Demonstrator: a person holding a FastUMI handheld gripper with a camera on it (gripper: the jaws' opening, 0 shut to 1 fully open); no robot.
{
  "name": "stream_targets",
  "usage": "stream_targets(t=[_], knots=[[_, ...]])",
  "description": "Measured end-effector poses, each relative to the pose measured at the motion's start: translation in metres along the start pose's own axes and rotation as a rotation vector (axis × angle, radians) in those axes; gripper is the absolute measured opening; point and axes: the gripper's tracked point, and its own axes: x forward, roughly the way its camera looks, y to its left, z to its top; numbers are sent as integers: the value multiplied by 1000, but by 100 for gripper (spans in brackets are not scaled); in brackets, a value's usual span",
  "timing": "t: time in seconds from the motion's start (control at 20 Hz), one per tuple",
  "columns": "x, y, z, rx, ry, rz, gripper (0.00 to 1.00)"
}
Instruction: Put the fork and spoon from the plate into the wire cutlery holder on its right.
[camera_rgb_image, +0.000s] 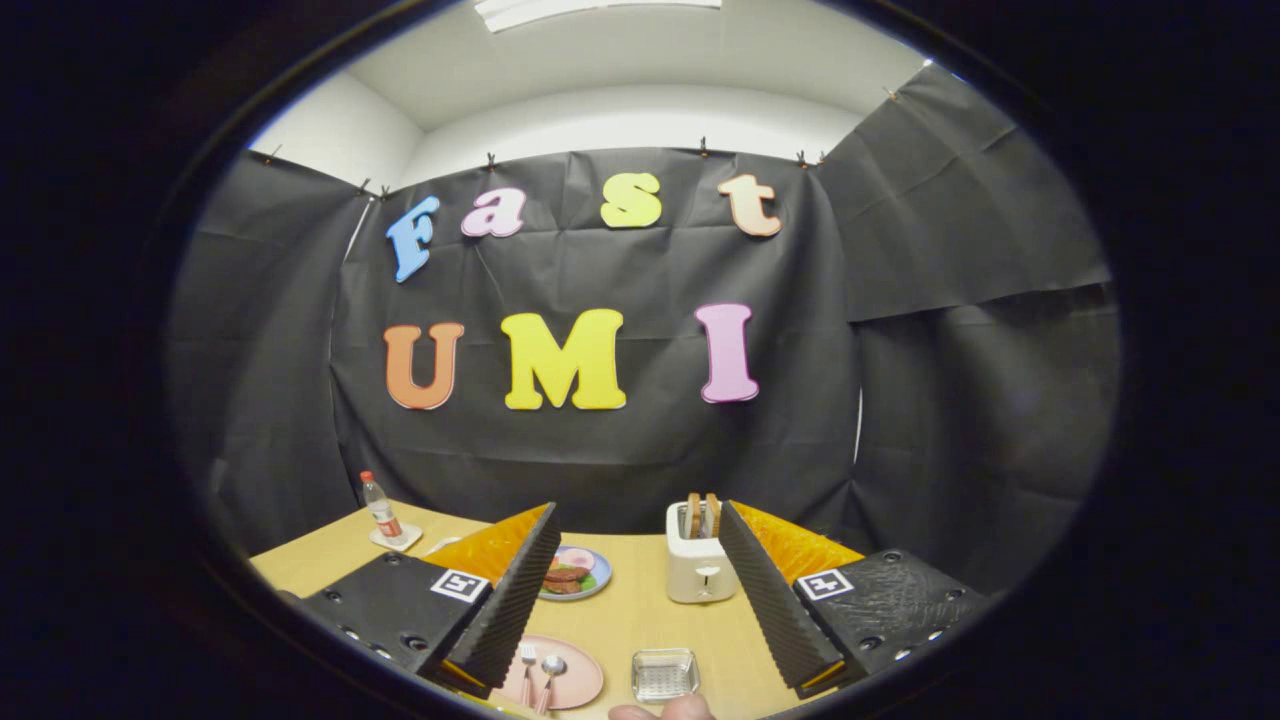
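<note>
Gripper (640, 600) held above the table with its fingers spread wide, grasping nothing.

At the lower left of the frame a bottle (380, 510) stands on the wooden table (640, 620); then, near the bottom, the pink plate (575, 680) carries the fork (527, 670) and the spoon (549, 678) side by side. A plate of food (580, 572) lies farther back. Right of the pink plate sits the wire cutlery holder (665, 675), a fingertip (665, 710) below it, and the toaster (698, 565) behind.

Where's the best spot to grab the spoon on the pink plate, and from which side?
Grip the spoon by its slim handle, coming down from above, fingers closing across its width. It lies flat on the pink plate beside the fork, so its sides are hard to reach. The gripper is open, holding nothing.
</note>
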Motion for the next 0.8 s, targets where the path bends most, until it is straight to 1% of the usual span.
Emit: stream_targets(t=[0.15,0.45,0.65,0.8], knots=[[-3,5,-10,-5,21,10,95],[-18,30,-51,-23,91,80,96],[-38,50,-120,-24,221,117,96],[-55,61,-182,-65,330,141,96]])
